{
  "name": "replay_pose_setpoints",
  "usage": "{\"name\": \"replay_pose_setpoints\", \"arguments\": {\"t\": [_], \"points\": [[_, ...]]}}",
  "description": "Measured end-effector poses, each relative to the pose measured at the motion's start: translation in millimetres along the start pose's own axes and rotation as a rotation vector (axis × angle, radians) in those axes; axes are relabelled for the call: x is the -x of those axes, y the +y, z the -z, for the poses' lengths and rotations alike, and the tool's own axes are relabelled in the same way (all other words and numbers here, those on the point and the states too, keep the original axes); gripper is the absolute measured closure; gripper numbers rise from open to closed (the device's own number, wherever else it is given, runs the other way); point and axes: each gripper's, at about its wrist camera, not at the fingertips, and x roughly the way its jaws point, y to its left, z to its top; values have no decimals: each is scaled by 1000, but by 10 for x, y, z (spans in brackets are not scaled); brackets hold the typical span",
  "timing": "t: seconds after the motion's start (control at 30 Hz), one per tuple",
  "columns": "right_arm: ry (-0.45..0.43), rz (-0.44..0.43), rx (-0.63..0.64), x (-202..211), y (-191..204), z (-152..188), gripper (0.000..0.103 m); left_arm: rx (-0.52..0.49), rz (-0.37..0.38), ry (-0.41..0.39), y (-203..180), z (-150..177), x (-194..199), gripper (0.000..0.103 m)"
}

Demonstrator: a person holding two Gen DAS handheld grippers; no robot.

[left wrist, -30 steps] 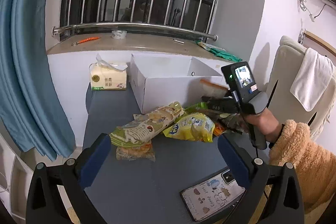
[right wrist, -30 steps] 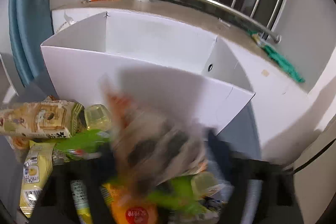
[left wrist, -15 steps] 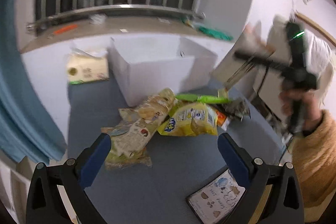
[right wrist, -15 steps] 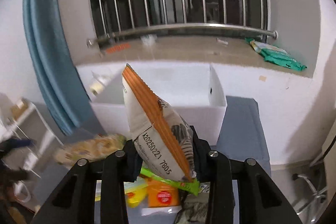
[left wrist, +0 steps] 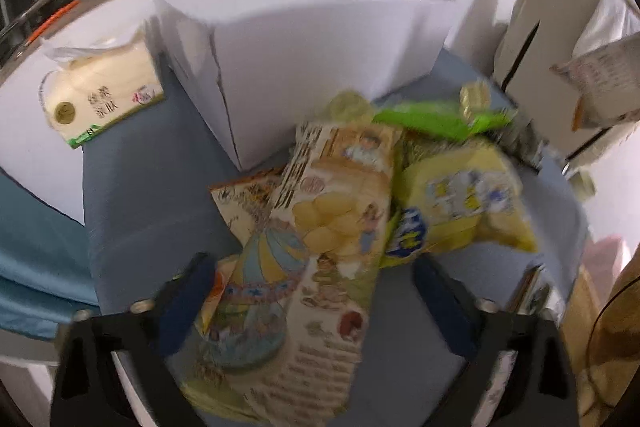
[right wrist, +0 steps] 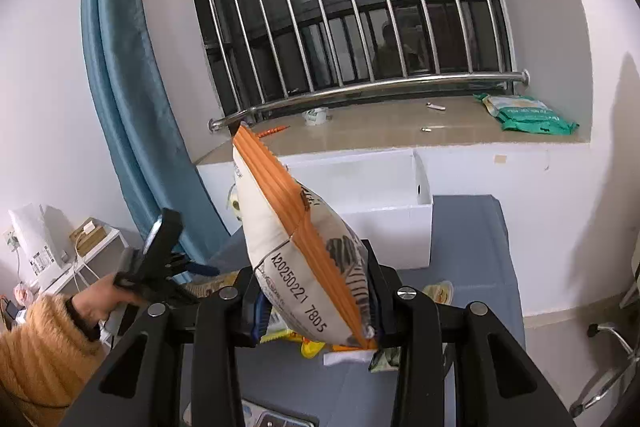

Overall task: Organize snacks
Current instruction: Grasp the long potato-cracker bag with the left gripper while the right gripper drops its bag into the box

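Orange-edged white snack bag (right wrist: 304,259) pinched upright in right gripper (right wrist: 316,301), raised over the grey table (right wrist: 472,251) before white box (right wrist: 384,187); left gripper (left wrist: 312,301), jaws just narrowing, not yet gripping, straddles long snack pack (left wrist: 320,267) among the pile

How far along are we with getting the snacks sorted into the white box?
Nothing looks done: the visible part of the white box shows no snacks. In hand: the right gripper is shut on an orange-edged snack bag, raised short of the box. The left gripper, jaws just closing, straddles the long biscuit pack without clearly pressing it. Left: that pack, the yellow chip bag, the green packet.
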Motion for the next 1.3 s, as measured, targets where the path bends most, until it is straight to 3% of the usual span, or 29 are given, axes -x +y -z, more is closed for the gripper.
{"name": "replay_pose_setpoints", "arguments": {"t": [0.03,0.17,0.27,0.4,0.53,0.63,0.8,1.03,1.13,1.2,1.23,1.27,1.3], "points": [[5,1,-6,-6,-12,25,62,-5,-26,17,2,18,-38,53],[18,-4,-17,-23,-25,96,62,13,-28,-47,-22,128,132,65],[28,-21,-28,-55,-32,137,62,22,-28,-118,-84,225,352,66],[27,-34,-43,-118,-28,158,62,83,50,-263,-110,283,740,66],[23,-65,-79,-218,-44,95,62,210,149,-451,-85,137,1094,66],[-12,-75,-95,-302,-77,-68,62,279,138,-551,-67,-58,1215,66],[-5,-81,-170,-716,-271,-496,62,380,155,-577,59,-584,1134,66],[73,31,-227,-1501,-722,-1106,61,435,62,-592,316,-1297,800,66],[86,37,-230,-1719,-848,-1258,61,460,10,-564,393,-1536,565,65],[110,70,-230,-1871,-915,-1345,59,465,-17,-534,424,-1640,426,61],[134,97,-237,-1973,-966,-1395,55,464,-37,-518,441,-1663,378,45],[147,108,-248,-2028,-999,-1425,47,461,-57,-500,443,-1683,346,9],[163,119,-259,-2084,-1027,-1447,9,463,-75,-482,449,-1697,310,1]]}}
